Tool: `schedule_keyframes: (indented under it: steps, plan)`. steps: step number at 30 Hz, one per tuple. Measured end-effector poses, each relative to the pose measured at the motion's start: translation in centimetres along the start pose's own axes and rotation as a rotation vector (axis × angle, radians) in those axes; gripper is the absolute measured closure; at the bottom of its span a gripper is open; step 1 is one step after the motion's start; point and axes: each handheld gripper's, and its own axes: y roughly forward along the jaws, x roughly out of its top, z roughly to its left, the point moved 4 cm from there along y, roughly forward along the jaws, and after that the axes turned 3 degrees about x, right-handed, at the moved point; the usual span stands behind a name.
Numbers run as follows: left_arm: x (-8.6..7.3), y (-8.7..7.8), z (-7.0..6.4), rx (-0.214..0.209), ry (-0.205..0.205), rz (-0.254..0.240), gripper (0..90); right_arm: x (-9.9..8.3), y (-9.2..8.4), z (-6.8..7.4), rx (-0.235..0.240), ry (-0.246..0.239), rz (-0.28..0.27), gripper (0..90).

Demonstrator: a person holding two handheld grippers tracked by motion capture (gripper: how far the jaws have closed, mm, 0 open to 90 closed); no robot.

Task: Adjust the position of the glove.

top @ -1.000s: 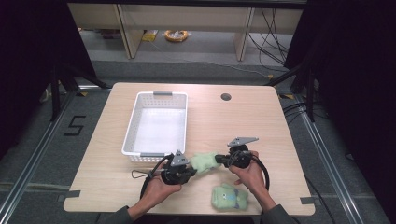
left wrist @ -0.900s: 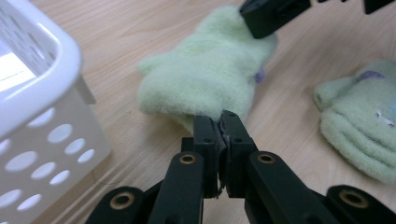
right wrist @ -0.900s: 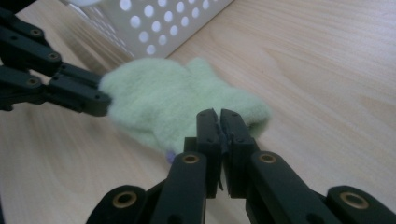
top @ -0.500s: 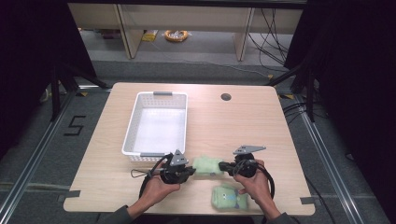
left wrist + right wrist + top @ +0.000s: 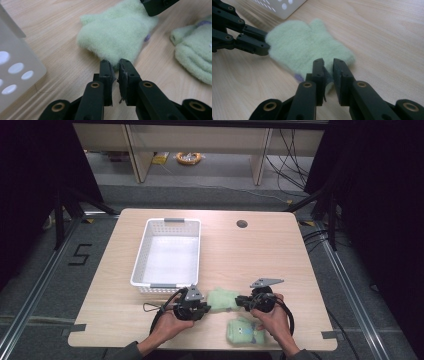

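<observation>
Bottom centre of high view, I see left claw and right claw just easing open, mitten edges between near-shut tips; contact hidden.

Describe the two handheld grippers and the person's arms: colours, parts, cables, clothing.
Both the left gripper and right gripper are black, with two flat jaws, brass-coloured pivot pins and a looping black cable. Each carries a grey three-cornered plate. A dark sleeve covers the left forearm.
</observation>
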Motion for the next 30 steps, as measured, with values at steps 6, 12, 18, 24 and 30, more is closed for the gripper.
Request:
schedule_keyframes:
  steps: [6,12,18,24,30]
  plan:
    - [-0.1,-0.6,-0.2,-0.004,-0.012,0.003,63.9,0.0,-0.3,0.1,-0.028,-0.017,-0.008,72.3]
    - [-0.1,-1.4,-0.9,-0.001,0.019,0.002,52.9,-0.1,-1.6,0.4,-0.04,-0.03,-0.049,65.7]
    - [0.0,-2.2,-1.7,-0.015,0.018,-0.013,46.5,-1.1,-3.4,1.0,-0.06,0.006,-0.062,62.0]
    - [-0.2,-2.2,-2.8,-0.068,-0.032,-0.001,39.9,-2.6,-5.1,1.1,-0.058,-0.009,-0.06,60.1]
    - [0.0,-2.1,-4.3,-0.13,-0.063,-0.007,36.1,-4.1,-6.4,1.3,-0.085,0.002,-0.081,59.7]
